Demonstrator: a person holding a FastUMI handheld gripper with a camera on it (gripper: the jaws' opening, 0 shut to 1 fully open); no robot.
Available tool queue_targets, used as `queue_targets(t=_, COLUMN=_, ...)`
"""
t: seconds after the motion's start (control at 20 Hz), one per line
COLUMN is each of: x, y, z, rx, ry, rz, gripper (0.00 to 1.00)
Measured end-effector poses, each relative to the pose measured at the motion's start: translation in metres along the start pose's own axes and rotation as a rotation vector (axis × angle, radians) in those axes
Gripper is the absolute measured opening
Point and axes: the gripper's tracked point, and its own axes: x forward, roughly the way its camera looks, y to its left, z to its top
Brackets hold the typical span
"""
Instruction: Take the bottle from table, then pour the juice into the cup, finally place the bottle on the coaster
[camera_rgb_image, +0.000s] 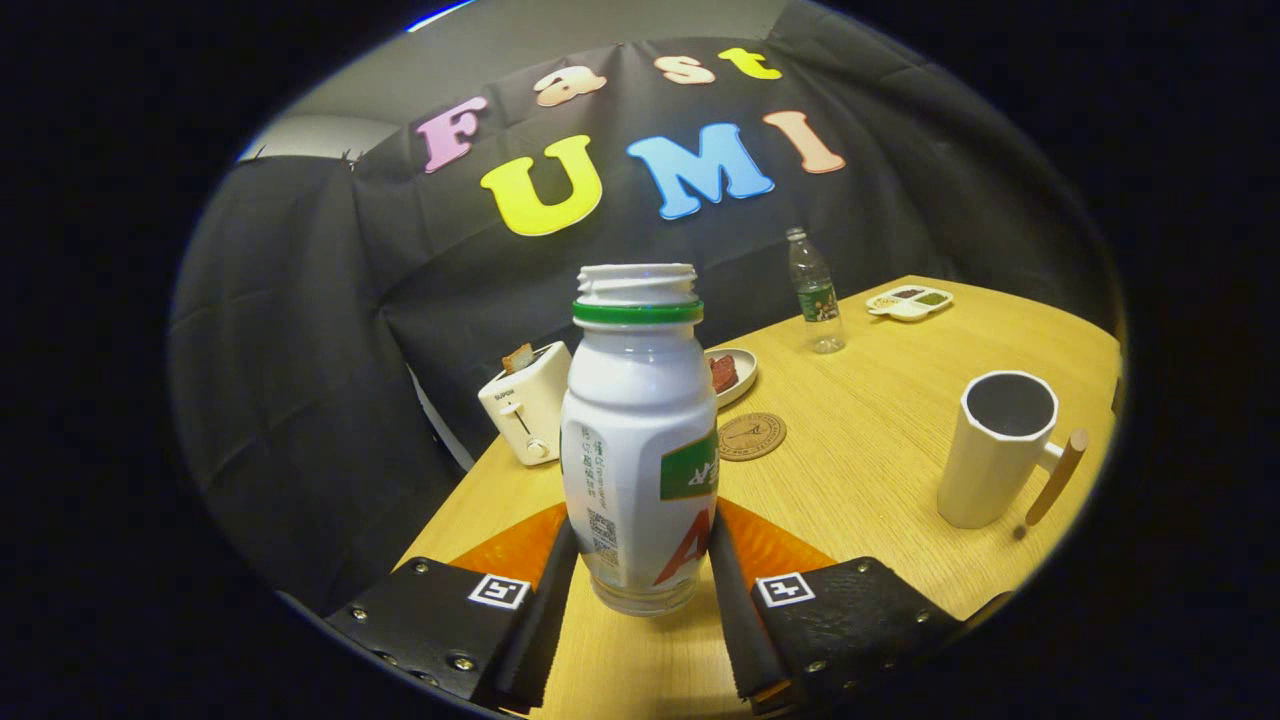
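**Bottle held upright in the jaws above the desk**

Bottle, white with a green ring under its threaded neck and no cap on it, stands upright between the two fingers of the gripper. The jaws are closed onto it, one finger pressing each side of its lower half, and its clear base appears to sit just off the desk, though the gap is hard to judge.

Seen from the bottle, the round cork coaster lies at about 1 o'clock, just beyond it on the pale wood and bare on top. The white cup with its wooden handle stands at roughly 3 o'clock, well apart from the fingers, upright, its inside dark. I cannot tell whether there is any liquid in it.

At 11 o'clock, near the desk's far corner, sits a small white toaster with a slice of bread poking out. Behind the bottle, partly hidden by it, is a shallow plate carrying something dark red. Farther off at 1 o'clock a clear water bottle stands upright, and beyond it to the right lies a small divided tray with bits of food in its sections.
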Motion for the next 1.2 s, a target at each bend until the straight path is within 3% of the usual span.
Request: queue_targets(t=1.2, x=-0.004, y=-0.065, z=0.002, rx=0.536, ry=0.021, rz=-0.042, gripper=0.68)
